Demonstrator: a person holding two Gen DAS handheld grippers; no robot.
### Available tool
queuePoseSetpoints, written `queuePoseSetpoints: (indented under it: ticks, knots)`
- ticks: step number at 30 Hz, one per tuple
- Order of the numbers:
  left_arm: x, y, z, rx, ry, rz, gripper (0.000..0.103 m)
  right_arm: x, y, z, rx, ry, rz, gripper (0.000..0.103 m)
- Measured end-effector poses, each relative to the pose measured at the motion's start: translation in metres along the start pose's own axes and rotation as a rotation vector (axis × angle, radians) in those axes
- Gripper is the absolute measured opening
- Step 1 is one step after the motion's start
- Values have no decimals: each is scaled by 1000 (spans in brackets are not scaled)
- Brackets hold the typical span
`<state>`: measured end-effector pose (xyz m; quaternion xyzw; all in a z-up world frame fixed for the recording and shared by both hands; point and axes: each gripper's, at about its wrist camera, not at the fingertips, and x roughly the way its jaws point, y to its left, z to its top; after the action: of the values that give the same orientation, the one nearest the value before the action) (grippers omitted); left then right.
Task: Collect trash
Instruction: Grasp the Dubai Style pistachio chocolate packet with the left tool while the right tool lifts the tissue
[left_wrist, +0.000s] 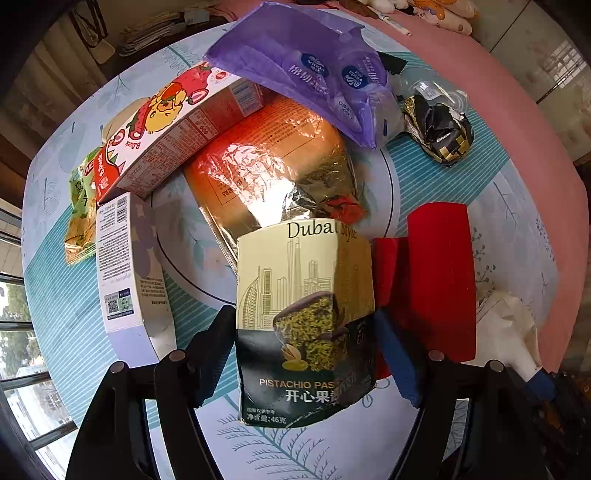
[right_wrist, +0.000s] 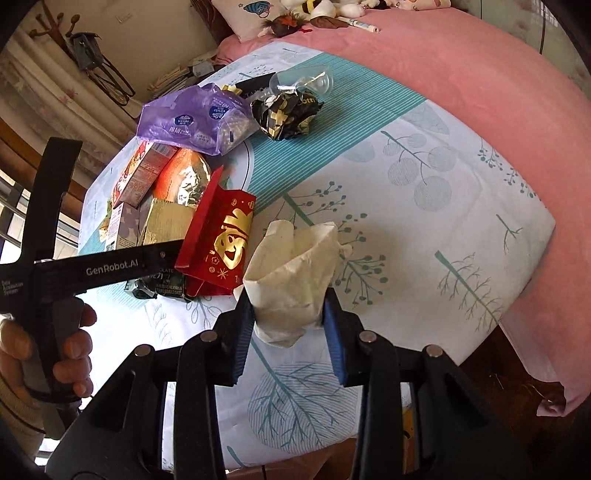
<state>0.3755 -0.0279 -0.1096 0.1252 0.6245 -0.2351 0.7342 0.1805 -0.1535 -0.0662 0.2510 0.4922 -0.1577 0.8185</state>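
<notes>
A cream and dark green pistachio chocolate box (left_wrist: 306, 314) lies on the leaf-print tablecloth (left_wrist: 295, 454). My left gripper (left_wrist: 303, 321) points down over it, open, one finger at each long side of the box. In the right wrist view my right gripper (right_wrist: 288, 325) is shut on a crumpled white paper wad (right_wrist: 295, 269), just above the cloth. That wad (left_wrist: 506, 325) also shows at the right edge of the left wrist view. More trash lies around: a red packet (left_wrist: 436, 280) with a gold figure (right_wrist: 218, 240), an orange foil packet (left_wrist: 266, 158) and a purple plastic bag (left_wrist: 314, 70).
A strawberry-print carton (left_wrist: 173, 125), a lilac box (left_wrist: 125, 273) and a green snack packet (left_wrist: 81, 206) lie left of the pile. A crumpled black-and-gold wrapper (right_wrist: 288, 114) sits farther back. A pink cover (right_wrist: 461, 74) borders the cloth. A hand (right_wrist: 70, 350) holds the left tool.
</notes>
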Motion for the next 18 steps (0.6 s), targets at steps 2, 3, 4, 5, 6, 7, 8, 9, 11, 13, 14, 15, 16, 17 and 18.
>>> queuePoseSetpoints:
  ticks: [2, 3, 4, 5, 6, 7, 8, 9, 11, 13, 14, 15, 16, 17, 18]
  knots:
    - [8, -4, 1, -1, 27, 22, 77, 1, 1, -3, -4, 8, 4, 32]
    - [12, -5, 1, -3, 37, 29, 77, 2, 1, -4, -7, 10, 5, 32]
    - [14, -6, 0, -7, 43, 34, 77, 2, 2, -4, -10, 12, 6, 32]
    - [17, -7, 0, -14, 47, 32, 74, 2, 2, -5, -12, 14, 7, 32]
    - [19, -7, -1, -19, 50, 25, 68, 2, 3, -5, -14, 15, 8, 32]
    - [18, -8, -3, -20, 46, 31, 65, 2, 3, -5, -17, 15, 10, 32]
    - [17, -9, -4, -15, 36, 31, 55, 1, 3, -5, -20, 15, 11, 32]
    - [17, -10, -5, -14, 36, 29, 55, 1, 2, -5, -23, 16, 13, 32]
    - [10, -7, -9, -28, 18, 32, 55, 0, 1, -5, -30, 17, 19, 32]
    - [2, -7, -14, -33, 1, 45, 54, -2, 0, -5, -36, 19, 26, 32]
    - [-3, -8, -17, -35, -6, 50, 54, -3, 0, -4, -40, 21, 31, 32]
    - [-10, -9, -21, -37, -16, 56, 54, -5, 0, -5, -47, 23, 37, 32]
    - [-17, -8, -27, -38, -28, 61, 54, -7, 0, -5, -56, 24, 42, 32]
    - [-23, -9, -31, -40, -39, 67, 54, -10, 0, -4, -67, 25, 49, 32]
    - [-31, -12, -37, -42, -51, 70, 54, -12, 0, -4, -80, 27, 56, 32]
